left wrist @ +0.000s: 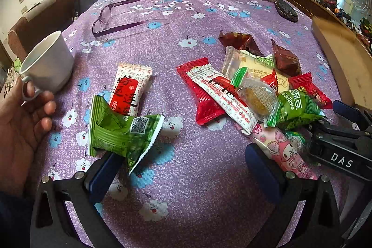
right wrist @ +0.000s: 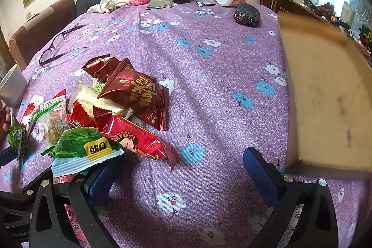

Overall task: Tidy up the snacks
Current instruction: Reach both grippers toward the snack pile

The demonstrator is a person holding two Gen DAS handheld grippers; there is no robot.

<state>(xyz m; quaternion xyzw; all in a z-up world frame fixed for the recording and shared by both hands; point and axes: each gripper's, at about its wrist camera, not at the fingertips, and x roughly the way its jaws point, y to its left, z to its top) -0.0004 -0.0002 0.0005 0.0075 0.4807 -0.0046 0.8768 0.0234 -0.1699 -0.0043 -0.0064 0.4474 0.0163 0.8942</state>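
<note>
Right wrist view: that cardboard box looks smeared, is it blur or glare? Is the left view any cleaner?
Right wrist view: cardboard box is motion-smeared, not glare; the snack pile stays sharp. Left wrist view: crisp, with fisheye bending at the edges and shadow beneath the hand-held gripper.

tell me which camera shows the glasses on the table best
The left wrist view. There the glasses lie open on the purple tablecloth, with frame, lenses and both arms in clear sight. In the right wrist view they sit far off at the left edge, smaller and stretched by the fisheye.
</note>
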